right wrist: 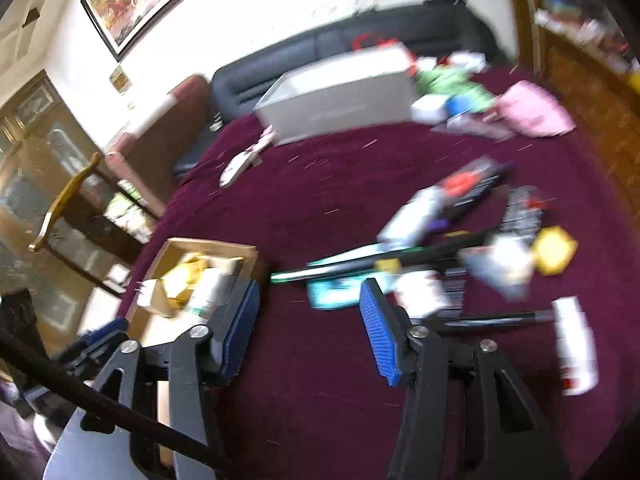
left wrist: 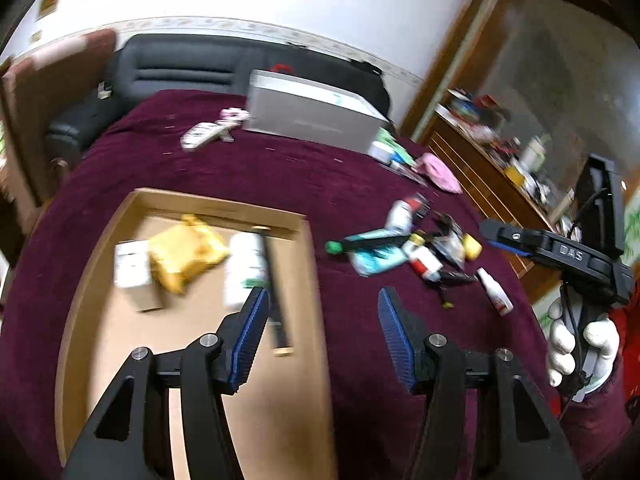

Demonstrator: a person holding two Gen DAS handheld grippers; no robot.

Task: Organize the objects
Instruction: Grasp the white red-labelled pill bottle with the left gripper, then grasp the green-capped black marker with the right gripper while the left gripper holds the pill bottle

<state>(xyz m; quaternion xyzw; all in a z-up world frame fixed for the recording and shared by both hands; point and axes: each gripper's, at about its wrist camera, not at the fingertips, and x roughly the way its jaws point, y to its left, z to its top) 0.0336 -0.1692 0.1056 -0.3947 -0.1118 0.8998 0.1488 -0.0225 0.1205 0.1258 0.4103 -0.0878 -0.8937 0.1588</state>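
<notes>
My left gripper (left wrist: 322, 300) hangs open and empty over the right rim of a shallow cardboard box (left wrist: 304, 224). The box holds a white carton (left wrist: 132, 276), a yellow packet (left wrist: 184, 256), a white bottle (left wrist: 244, 268) and a black stick (left wrist: 276, 300). To its right on the maroon cloth lies a loose pile: a teal tube (left wrist: 372, 248), a yellow cap (left wrist: 474, 248) and a white spray bottle (left wrist: 496, 292). My right gripper (right wrist: 310, 292) is open and empty above the cloth, between the box (right wrist: 212, 246) and the pile, near the teal tube (right wrist: 340, 292).
A grey carton (left wrist: 316, 116), a remote (left wrist: 200, 136) and a pink pouch (left wrist: 440, 172) lie at the far side of the cloth. A black sofa (left wrist: 184, 68) stands behind and a cluttered wooden dresser (left wrist: 480, 168) to the right. A white-gloved hand (left wrist: 580, 344) holds the right gripper.
</notes>
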